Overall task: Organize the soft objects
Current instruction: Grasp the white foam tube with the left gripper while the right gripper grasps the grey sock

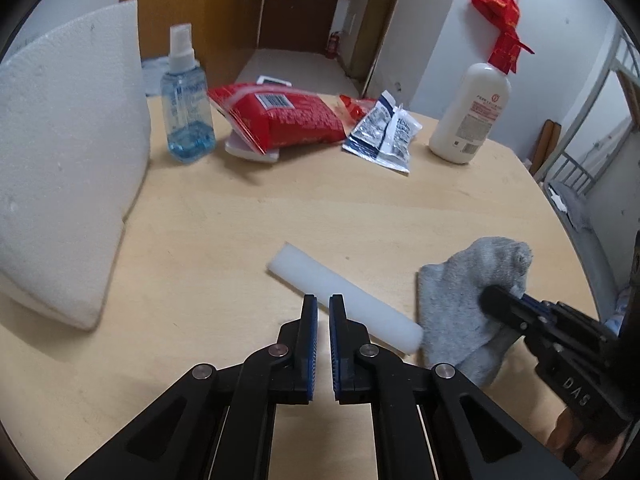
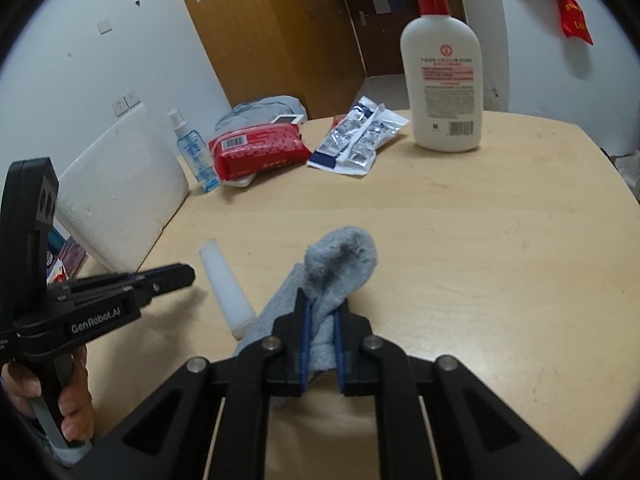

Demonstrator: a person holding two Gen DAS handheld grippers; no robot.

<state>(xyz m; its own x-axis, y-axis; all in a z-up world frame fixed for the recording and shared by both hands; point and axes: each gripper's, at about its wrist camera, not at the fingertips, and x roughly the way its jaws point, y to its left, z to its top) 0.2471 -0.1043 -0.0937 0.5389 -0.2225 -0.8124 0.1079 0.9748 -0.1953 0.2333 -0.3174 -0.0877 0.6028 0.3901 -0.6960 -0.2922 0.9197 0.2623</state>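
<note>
A grey sock [image 1: 460, 304] lies on the wooden table [image 1: 320, 208] at the near right, folded over itself. My right gripper [image 2: 322, 300] is shut on the sock [image 2: 336, 268] and pinches a raised fold of it; it also shows in the left wrist view [image 1: 504, 298]. A white foam stick [image 1: 344, 300] lies beside the sock, touching its left edge; it also shows in the right wrist view [image 2: 228, 288]. My left gripper [image 1: 323, 304] is shut and empty, just above the near part of the stick; the right wrist view [image 2: 176, 276] shows it left of the stick.
A large white foam sheet [image 1: 68, 160] leans at the table's left. At the back stand a blue spray bottle [image 1: 186, 108], a red packet [image 1: 288, 120], a silver-blue pouch [image 1: 384, 132] and a white lotion bottle [image 1: 472, 116]. The table edge curves at the right.
</note>
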